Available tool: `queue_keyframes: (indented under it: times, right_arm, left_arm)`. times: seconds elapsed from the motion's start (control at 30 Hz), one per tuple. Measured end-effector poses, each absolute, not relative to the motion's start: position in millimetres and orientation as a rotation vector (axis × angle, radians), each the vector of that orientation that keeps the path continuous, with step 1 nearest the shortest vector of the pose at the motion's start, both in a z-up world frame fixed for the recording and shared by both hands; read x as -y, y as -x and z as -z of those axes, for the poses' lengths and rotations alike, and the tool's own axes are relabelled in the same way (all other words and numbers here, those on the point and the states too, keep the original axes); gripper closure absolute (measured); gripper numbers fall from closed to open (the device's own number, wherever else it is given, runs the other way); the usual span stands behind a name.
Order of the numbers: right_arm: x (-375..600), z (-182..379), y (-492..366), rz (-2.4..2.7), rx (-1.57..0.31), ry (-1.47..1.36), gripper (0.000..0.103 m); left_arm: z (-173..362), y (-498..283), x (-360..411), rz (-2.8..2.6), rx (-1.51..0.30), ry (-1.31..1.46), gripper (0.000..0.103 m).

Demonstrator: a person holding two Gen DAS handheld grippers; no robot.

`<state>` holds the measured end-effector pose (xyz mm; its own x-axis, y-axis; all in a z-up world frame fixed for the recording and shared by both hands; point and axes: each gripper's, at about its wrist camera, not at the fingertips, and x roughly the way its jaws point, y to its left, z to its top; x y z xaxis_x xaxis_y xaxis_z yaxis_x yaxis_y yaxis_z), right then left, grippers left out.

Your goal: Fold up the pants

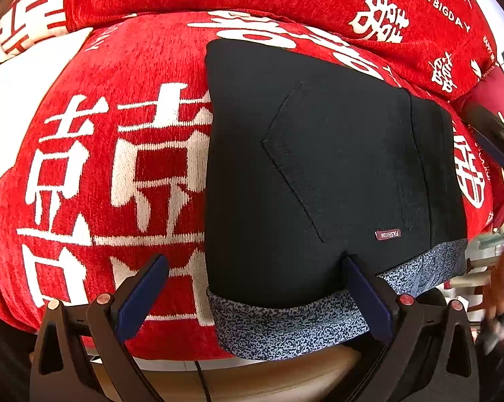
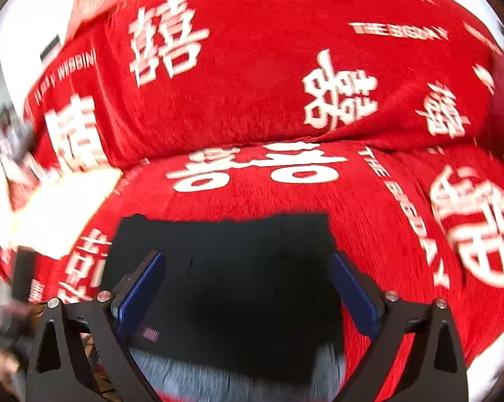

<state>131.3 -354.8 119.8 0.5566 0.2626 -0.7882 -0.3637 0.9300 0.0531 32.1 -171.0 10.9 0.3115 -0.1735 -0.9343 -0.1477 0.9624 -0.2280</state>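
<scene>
The black pants (image 1: 319, 174) lie folded into a compact rectangle on a red sofa seat (image 1: 124, 174), back pocket and small label up, with a speckled grey-blue lining (image 1: 285, 321) showing along the near edge. My left gripper (image 1: 258, 288) is open just above that near edge, its fingers apart with nothing between them. In the right wrist view, which is motion-blurred, the pants (image 2: 238, 268) fill the lower middle. My right gripper (image 2: 248, 284) hangs open above them and holds nothing.
A red sofa back cushion (image 2: 268, 60) with white characters rises behind the seat. The sofa's front edge and pale floor (image 1: 252, 378) lie just under the left gripper. A blurred hand and part of the other tool (image 1: 500, 294) show at the right.
</scene>
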Motion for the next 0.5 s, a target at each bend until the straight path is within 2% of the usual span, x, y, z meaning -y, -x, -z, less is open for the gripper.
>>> queue_keyframes:
  times: [0.13,0.2,0.33,0.5]
  right_arm:
    - [327,-81,-169,-0.306,-1.058,0.200,0.004]
    - [324,-65,-177,-0.257,-1.113,0.239,0.000]
    - [336,-81,-156,-0.225,-1.077,0.214,0.000]
    - [347,-105,-97,-0.296,-0.969,0.210,0.000]
  left_arm:
    - [-11,-32,175,0.004,-1.251,0.281,0.000]
    - [-10,-33,176,0.006,-1.253,0.285,0.000]
    - [-17,-36,168,0.020,-1.272,0.333,0.000]
    - [-36,-47,160,0.031,-1.185,0.403,0.000]
